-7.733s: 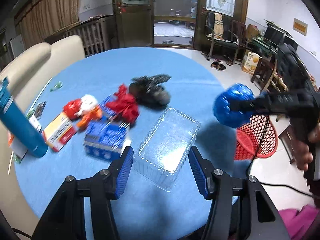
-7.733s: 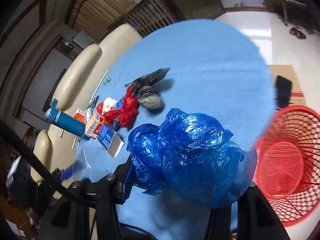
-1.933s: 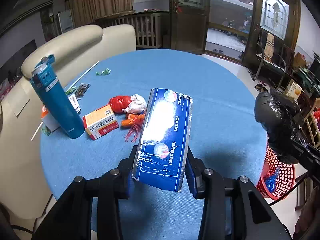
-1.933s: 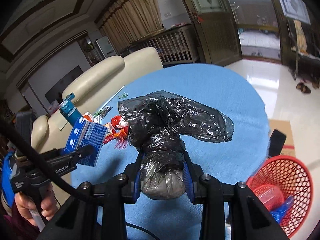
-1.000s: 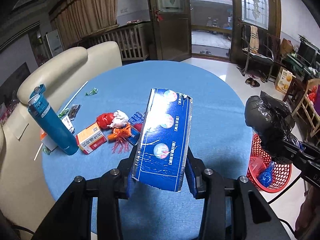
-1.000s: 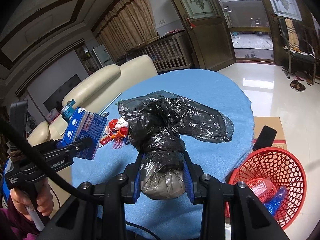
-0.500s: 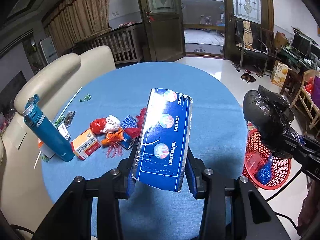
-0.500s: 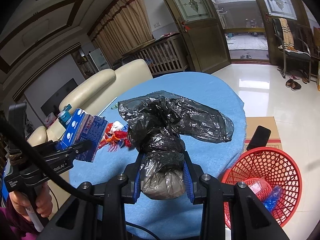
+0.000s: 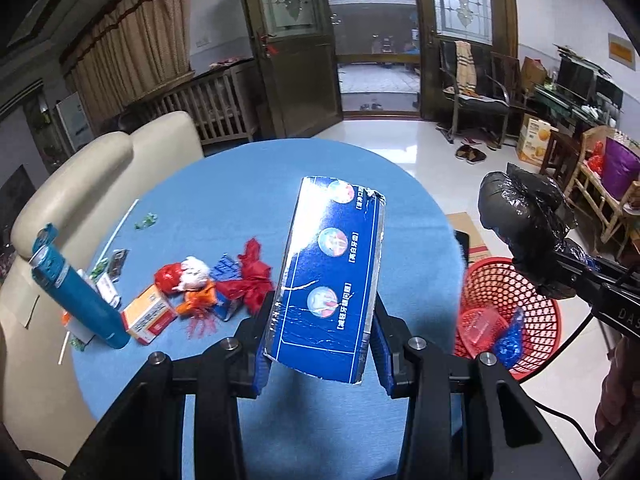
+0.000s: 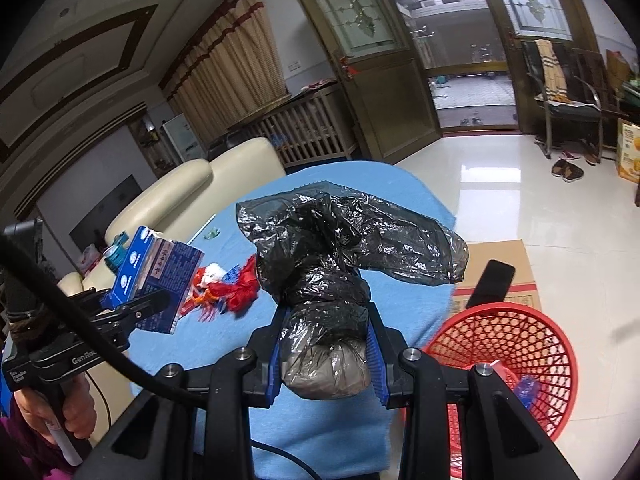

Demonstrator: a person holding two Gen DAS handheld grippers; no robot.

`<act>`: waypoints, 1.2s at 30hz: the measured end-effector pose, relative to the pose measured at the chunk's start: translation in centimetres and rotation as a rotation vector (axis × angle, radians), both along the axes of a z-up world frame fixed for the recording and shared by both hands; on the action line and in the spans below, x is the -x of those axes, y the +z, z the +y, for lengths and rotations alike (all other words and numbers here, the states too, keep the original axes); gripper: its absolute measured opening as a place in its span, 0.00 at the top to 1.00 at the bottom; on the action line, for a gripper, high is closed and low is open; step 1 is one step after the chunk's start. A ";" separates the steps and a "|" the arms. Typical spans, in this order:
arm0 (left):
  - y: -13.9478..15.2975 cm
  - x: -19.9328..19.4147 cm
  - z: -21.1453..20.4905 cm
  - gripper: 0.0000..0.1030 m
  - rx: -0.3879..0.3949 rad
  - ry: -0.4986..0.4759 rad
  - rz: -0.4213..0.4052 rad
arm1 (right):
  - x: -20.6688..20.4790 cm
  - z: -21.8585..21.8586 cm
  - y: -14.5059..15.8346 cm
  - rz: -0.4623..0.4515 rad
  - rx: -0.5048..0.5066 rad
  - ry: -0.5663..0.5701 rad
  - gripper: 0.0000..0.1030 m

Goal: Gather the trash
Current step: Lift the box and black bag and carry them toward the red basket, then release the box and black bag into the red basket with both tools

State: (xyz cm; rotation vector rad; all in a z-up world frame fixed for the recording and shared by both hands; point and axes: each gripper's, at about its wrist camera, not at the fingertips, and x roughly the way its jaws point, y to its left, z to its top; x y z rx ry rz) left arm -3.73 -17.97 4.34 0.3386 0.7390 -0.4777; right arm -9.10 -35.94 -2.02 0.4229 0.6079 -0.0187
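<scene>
My left gripper (image 9: 320,344) is shut on a long blue toothpaste box (image 9: 328,280) and holds it above the round blue table (image 9: 240,184). It also shows in the right wrist view (image 10: 154,276). My right gripper (image 10: 326,354) is shut on a knotted black plastic bag (image 10: 328,256), held in the air near the table's right edge. The bag shows in the left wrist view (image 9: 520,216) above a red mesh basket (image 9: 536,320) on the floor. The basket (image 10: 520,344) holds a clear box and a blue bag.
On the table's left lie a red bag (image 9: 252,276), an orange box (image 9: 150,318), small wrappers and a teal bottle (image 9: 76,296). A cream sofa (image 9: 80,176) lies behind. Cardboard and a phone (image 10: 490,282) lie on the floor by the basket.
Both grippers have risen and drawn back from the table with their loads still held. The basket shows more fully in both views.
</scene>
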 end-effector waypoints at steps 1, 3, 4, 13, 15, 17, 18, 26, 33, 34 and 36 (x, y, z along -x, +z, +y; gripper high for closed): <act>0.0 0.0 -0.3 0.58 -0.001 -0.006 0.001 | 0.2 -0.3 0.0 0.000 0.002 -0.006 0.64; 0.1 0.1 -1.2 0.58 -0.001 -0.025 0.004 | 0.5 -1.0 0.2 -0.001 0.006 -0.022 0.64; 0.2 0.2 -1.5 0.58 0.000 -0.032 0.004 | 0.8 -1.3 0.2 -0.003 0.008 -0.029 0.64; 0.7 0.9 -4.9 0.58 0.005 -0.112 0.011 | 3.0 -4.5 0.9 -0.013 0.035 -0.098 0.64; 0.7 1.0 -5.7 0.58 0.005 -0.130 0.021 | 3.4 -5.3 1.0 -0.008 0.043 -0.107 0.64; 0.6 1.2 -6.6 0.58 -0.002 -0.144 0.020 | 3.8 -5.9 0.9 0.001 0.055 -0.120 0.64; 0.6 1.3 -6.9 0.58 -0.002 -0.150 0.022 | 4.0 -6.2 0.9 0.006 0.060 -0.123 0.64; 0.1 2.1 -10.4 0.58 -0.012 -0.235 0.071 | 5.0 -8.0 -0.3 0.104 0.135 -0.122 0.64; -1.3 3.1 -13.4 0.57 -0.031 -0.320 0.136 | 6.3 -9.9 -1.1 0.131 0.148 -0.120 0.64; -1.6 3.2 -13.7 0.57 -0.034 -0.330 0.147 | 6.5 -10.2 -1.3 0.137 0.150 -0.118 0.64; -2.0 3.3 -14.3 0.57 -0.042 -0.342 0.160 | 6.6 -10.7 -1.7 0.152 0.153 -0.116 0.64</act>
